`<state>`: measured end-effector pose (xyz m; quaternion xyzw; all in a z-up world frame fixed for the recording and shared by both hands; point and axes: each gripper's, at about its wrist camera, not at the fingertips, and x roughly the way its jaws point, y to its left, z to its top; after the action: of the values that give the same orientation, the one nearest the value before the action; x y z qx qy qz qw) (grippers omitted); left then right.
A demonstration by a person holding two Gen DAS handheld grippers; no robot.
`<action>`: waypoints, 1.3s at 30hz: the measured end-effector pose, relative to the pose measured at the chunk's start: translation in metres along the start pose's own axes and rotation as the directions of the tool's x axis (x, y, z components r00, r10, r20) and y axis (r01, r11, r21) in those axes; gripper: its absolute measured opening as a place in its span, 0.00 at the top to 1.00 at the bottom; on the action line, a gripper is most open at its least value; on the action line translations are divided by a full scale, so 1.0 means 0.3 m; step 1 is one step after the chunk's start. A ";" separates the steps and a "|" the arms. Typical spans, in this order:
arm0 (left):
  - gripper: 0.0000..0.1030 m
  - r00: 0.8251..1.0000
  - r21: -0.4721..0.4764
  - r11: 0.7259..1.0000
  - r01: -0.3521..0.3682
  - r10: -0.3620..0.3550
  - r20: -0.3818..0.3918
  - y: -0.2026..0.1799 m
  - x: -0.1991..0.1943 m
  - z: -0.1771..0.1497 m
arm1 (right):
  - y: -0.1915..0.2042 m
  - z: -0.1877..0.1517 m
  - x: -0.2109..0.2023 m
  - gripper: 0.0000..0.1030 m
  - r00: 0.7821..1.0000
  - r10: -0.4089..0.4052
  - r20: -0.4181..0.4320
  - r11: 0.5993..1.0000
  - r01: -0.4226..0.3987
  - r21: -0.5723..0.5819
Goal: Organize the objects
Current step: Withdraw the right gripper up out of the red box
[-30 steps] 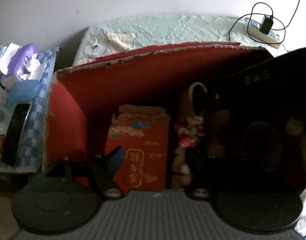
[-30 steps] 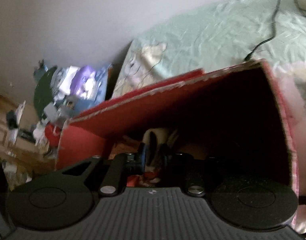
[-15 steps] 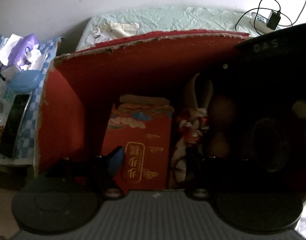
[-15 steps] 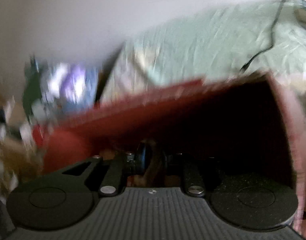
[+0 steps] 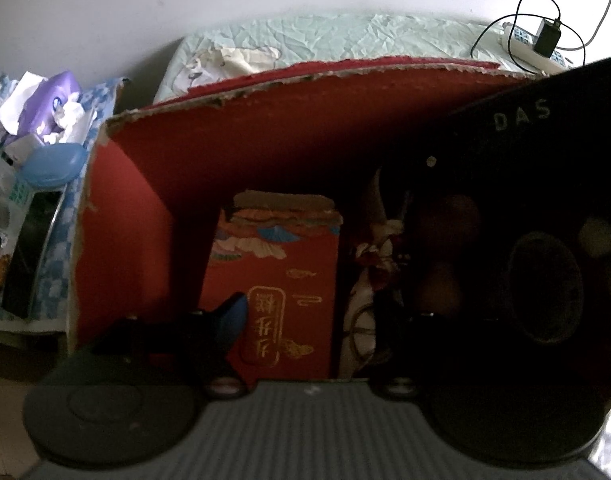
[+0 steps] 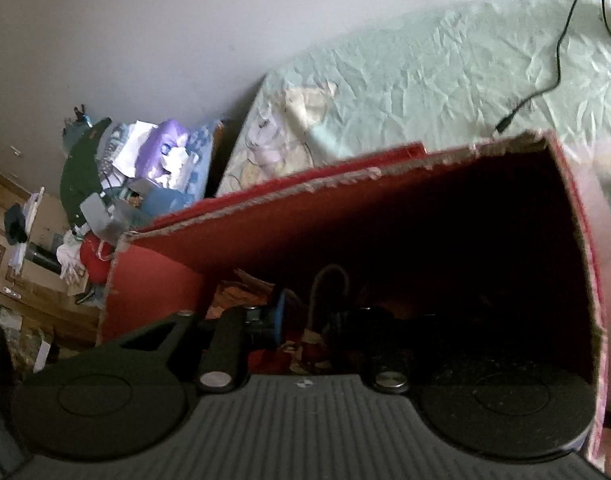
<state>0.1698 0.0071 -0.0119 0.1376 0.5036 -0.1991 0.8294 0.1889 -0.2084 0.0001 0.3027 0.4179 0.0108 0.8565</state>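
A red cardboard box (image 5: 305, 120) stands open on the bed. Inside it a red packet (image 5: 281, 280) with gold characters stands upright, and beside it sits a red-and-white cloth item (image 5: 377, 248) with a beige loop (image 6: 331, 276). My left gripper (image 5: 317, 320) hangs open inside the box, its fingers apart from both the packet and the cloth item between them. My right gripper (image 6: 325, 320) is also down in the box, jaws opening, with the beige loop between them but not pressed. Its black body (image 5: 525, 120) fills the box's dark right side.
The bed's pale green sheet (image 6: 425, 80) lies behind the box, with a power strip and charger (image 5: 545, 36) at the far right and a loose cable (image 6: 545, 88). To the left, a cluttered side table (image 5: 53, 160) holds a purple toy (image 6: 165, 148), papers and a blue case.
The right gripper's jaws have spread wider around the beige loop after a blurred swing. In the left wrist view the right gripper's body now covers more of the box's right side.
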 end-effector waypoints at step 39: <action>0.19 0.976 -0.137 0.974 -0.181 0.195 0.094 0.001 -0.212 -0.049 | 0.150 -0.221 -0.249 0.44 0.940 -0.291 0.175 0.944 0.313 -0.109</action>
<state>0.1322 0.0259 0.0379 0.1203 0.4550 -0.0939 0.8773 0.1028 -0.1581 0.0458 0.1759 0.3893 -0.1164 0.8966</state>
